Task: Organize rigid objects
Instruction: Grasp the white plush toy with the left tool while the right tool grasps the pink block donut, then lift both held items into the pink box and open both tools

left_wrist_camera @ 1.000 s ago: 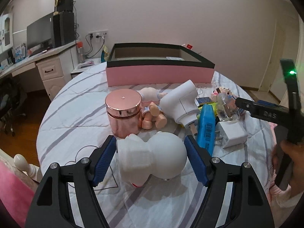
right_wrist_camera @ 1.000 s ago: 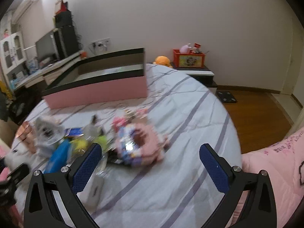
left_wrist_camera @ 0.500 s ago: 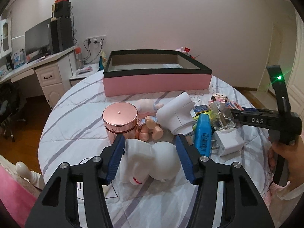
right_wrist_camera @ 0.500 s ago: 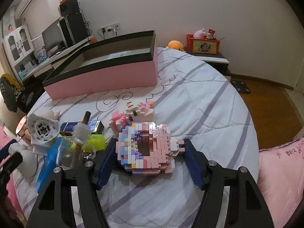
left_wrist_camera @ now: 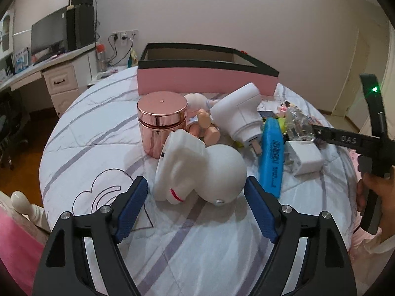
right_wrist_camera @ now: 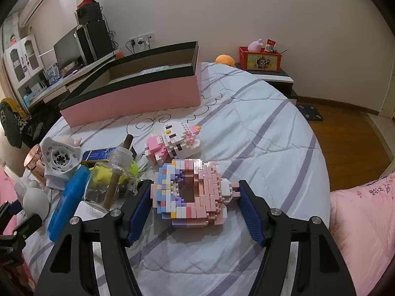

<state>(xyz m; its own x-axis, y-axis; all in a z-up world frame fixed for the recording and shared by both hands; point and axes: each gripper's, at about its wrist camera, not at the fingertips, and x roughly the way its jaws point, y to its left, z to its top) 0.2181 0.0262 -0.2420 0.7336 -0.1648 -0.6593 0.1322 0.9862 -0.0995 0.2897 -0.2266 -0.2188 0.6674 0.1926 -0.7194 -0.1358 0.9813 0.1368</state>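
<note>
A white rabbit-shaped figure [left_wrist_camera: 197, 172] lies on its side on the striped bedspread [left_wrist_camera: 98, 133], between the fingers of my left gripper [left_wrist_camera: 196, 197]. That gripper's jaws are opening, with a gap on the left side of the figure. In the right wrist view my right gripper [right_wrist_camera: 195, 202] is shut on a pink brick-built donut [right_wrist_camera: 195, 194], one pad on each side. A pink box with a black rim [left_wrist_camera: 207, 83] stands open at the far side of the bed.
Behind the figure are a rose-gold jar [left_wrist_camera: 161, 120], a small doll [left_wrist_camera: 205, 125], a white plug-in device [left_wrist_camera: 239, 113], a blue case [left_wrist_camera: 271, 157] and a white charger [left_wrist_camera: 306, 157]. A glass bottle [right_wrist_camera: 111, 182] and a brick cat [right_wrist_camera: 177, 140] sit near the donut. A desk stands far left.
The left gripper closed on the white figure half a second ago and has since spread apart again. The right gripper went from wide open to closed on the brick donut and stayed there.
</note>
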